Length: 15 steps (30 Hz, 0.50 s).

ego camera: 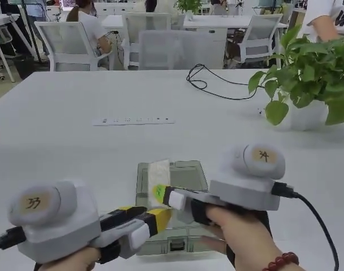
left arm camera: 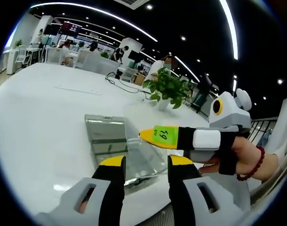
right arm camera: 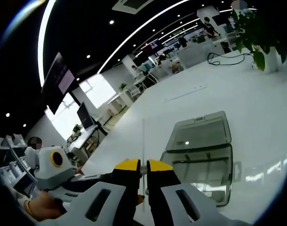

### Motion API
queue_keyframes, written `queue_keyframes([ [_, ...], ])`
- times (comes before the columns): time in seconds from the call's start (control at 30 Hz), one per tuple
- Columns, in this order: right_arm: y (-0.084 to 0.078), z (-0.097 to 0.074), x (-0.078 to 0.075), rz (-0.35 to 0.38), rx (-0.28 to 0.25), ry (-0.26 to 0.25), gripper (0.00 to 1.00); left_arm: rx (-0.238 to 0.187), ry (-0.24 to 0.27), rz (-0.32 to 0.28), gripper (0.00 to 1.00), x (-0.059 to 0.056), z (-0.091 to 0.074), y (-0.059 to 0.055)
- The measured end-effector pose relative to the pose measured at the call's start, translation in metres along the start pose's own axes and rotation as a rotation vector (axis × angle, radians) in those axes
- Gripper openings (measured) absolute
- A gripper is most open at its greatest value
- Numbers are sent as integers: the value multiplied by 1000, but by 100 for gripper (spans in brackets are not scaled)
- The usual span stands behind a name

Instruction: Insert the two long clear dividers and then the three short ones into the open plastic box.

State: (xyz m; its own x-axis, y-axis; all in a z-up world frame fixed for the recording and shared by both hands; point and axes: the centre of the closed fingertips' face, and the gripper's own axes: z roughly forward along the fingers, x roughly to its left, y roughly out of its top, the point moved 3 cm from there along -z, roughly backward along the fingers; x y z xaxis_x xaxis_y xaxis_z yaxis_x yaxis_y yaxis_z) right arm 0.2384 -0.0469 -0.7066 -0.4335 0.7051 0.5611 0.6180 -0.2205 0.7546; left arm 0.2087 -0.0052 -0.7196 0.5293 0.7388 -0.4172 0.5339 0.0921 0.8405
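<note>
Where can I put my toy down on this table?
Bare table between the power strip and the open box, and the whole left side. Also right of the box, in front of the plant. Crowded: the near edge, where the left gripper and right gripper with a divider meet over the box.

I'm working in an open-plan office. My white bench (ego camera: 59, 124) sits among rows of similar white desks (ego camera: 214, 22) with white mesh chairs (ego camera: 67, 42), one with a person (ego camera: 92, 25) seated. Long light strips (left arm camera: 229, 28) cross a dark ceiling, and a large screen (right arm camera: 59, 79) hangs beyond. A potted plant (ego camera: 310, 73), a power strip (ego camera: 132, 120) and a black cable (ego camera: 208, 84) occupy the bench's far half.
</note>
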Motion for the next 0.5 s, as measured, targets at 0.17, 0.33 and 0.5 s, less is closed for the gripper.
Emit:
queue_keyframes([
  [0.17,3,-4,-8,-13,26,-51,6,45,21,71,44,-1,1,-5],
  [0.33,7,-9,-15,-37,53,-98,6,118,74,213,45,6,-4,-12],
  [0.5,12,-15,-32,12,102,-166,6,118,85,248,52,9,-9,-11],
])
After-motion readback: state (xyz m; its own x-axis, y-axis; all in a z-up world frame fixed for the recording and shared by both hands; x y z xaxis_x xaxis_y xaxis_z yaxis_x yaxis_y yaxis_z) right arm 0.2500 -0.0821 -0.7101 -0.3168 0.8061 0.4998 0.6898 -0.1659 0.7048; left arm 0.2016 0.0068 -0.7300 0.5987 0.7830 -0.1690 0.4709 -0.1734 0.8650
